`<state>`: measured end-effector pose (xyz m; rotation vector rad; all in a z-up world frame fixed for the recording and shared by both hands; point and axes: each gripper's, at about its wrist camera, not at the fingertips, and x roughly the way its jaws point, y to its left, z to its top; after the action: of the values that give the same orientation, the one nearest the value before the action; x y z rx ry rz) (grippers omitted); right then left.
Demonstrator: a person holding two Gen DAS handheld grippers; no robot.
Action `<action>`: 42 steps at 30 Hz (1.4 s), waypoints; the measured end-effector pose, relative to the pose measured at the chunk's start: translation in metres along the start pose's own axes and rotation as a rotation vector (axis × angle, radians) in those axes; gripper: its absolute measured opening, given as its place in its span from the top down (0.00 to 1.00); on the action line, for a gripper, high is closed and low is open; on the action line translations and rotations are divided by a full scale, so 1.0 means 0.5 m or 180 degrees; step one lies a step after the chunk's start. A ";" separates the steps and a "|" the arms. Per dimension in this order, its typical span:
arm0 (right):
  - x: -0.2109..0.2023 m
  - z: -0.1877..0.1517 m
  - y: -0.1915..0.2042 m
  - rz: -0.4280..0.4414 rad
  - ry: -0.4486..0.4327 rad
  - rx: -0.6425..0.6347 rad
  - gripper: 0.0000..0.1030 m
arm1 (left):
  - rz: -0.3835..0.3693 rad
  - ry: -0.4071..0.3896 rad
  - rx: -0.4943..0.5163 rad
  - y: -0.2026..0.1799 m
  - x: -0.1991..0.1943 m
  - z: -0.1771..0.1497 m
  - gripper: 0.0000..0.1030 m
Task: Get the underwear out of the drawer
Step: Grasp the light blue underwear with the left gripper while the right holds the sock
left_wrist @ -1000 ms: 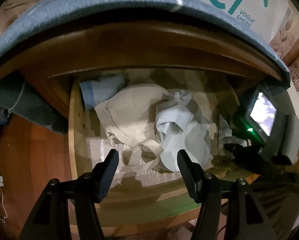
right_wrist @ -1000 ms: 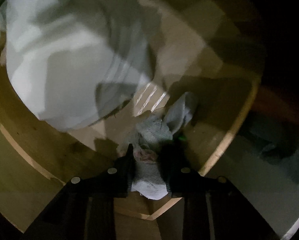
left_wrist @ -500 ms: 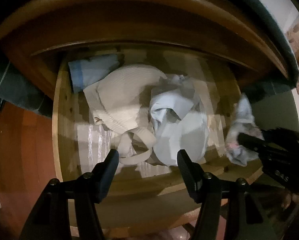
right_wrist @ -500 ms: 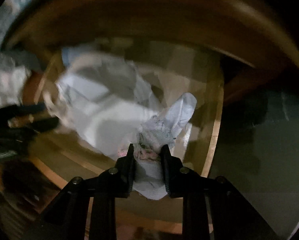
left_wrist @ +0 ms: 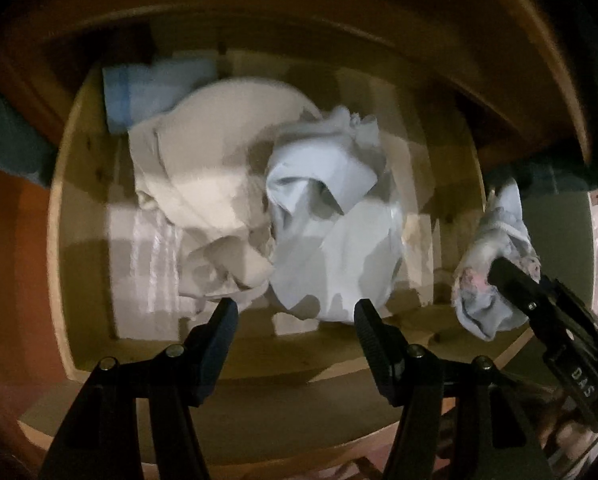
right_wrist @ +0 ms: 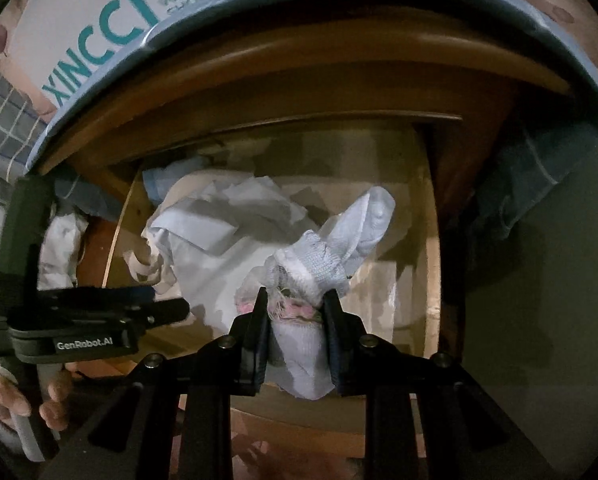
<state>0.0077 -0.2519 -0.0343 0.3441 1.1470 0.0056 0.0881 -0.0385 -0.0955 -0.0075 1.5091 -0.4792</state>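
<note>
The wooden drawer [left_wrist: 59, 264] stands open below me. In it lie a cream garment [left_wrist: 203, 184], a pale blue-white garment [left_wrist: 331, 216] and a folded light blue piece [left_wrist: 147, 88] at the back left. My left gripper [left_wrist: 295, 320] is open and empty, hovering over the drawer's front edge. My right gripper [right_wrist: 295, 312] is shut on a small white knitted underwear piece with pink trim [right_wrist: 319, 256] and holds it above the drawer's right front corner. That piece also shows in the left wrist view [left_wrist: 495, 256].
The cabinet top [right_wrist: 299, 64] overhangs the drawer, covered by a blue cloth [right_wrist: 539, 184] that hangs down on the right. A white box with teal lettering [right_wrist: 99, 32] sits on it. The drawer's right wall [right_wrist: 429, 240] is close to the held piece.
My right gripper has lifted the white underwear piece up and back out of the drawer's right corner. My left gripper has moved down closer over the drawer, still open.
</note>
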 end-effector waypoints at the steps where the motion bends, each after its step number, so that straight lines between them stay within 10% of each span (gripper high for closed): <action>1: 0.004 -0.001 -0.004 0.0026 -0.0014 0.0045 0.78 | 0.0022 0.0003 -0.0019 0.001 0.003 0.001 0.40; 24: -0.006 -0.005 -0.028 0.0239 -0.0014 0.0353 0.77 | -0.0042 0.0302 -0.0502 0.003 0.095 0.092 0.40; 28: -0.004 -0.004 -0.028 0.0259 -0.0004 0.0358 0.77 | 0.0152 0.0189 -0.0379 -0.008 0.086 0.089 0.85; 42: 0.008 -0.001 -0.010 0.0205 0.0034 0.0242 0.76 | 0.0171 -0.0272 -0.0166 -0.029 -0.021 0.044 0.93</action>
<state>0.0079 -0.2556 -0.0394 0.4488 1.1483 0.0204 0.1051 -0.0547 -0.0795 -0.0277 1.4339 -0.3918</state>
